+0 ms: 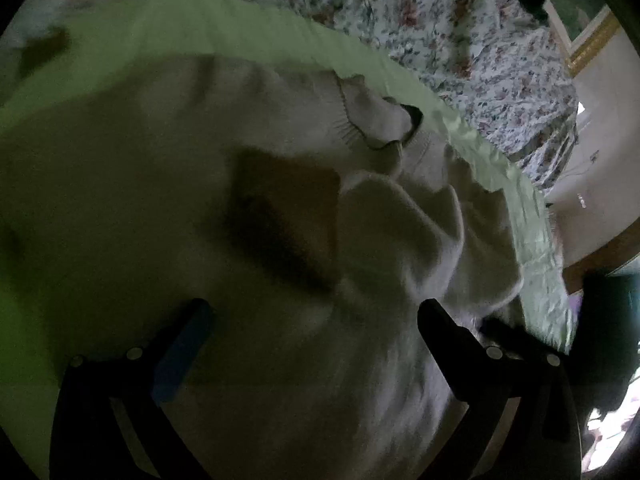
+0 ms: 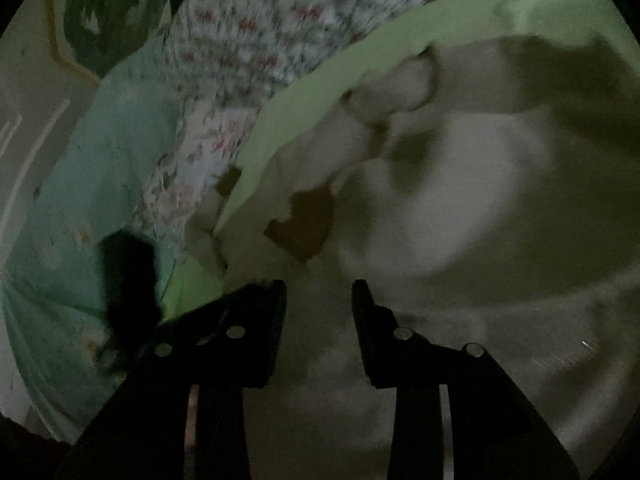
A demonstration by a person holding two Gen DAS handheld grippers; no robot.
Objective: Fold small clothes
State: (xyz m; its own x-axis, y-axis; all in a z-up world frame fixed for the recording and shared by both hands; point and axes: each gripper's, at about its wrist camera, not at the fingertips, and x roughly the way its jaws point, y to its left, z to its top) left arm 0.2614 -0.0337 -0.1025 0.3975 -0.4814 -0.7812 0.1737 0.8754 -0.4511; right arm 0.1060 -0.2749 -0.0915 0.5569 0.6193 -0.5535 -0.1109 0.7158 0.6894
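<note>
Because the white sweater is a soft, limp knit, I judge it will sag and drape wherever it is lifted, light enough for one pinch but prone to slipping if only a single thin layer is caught. A hem, a cuff or the ribbed collar looks like the firmest place to take hold, since the doubled edge should bunch between the fingers rather than slide out.

It lies spread over a light green sheet on the bed, directly ahead of and beneath both tongs. Ahead of the left tongs the garment is cream-white with a ribbed neckline toward the upper right and a rumpled fold, perhaps a sleeve, just forward of the right-hand finger. A brownish patch sits forward of the tongs' centre; whether it is a print or shadow is unclear.

The left tongs are spread wide and released, with nothing between the fingers. The right tongs stand parted too, a narrower gap, hovering over the knit with no cloth visibly pinched. Beyond the sheet, further forward of both tongs, runs a floral bedspread, with a mint-green cloth off to the left of the right tongs.
</note>
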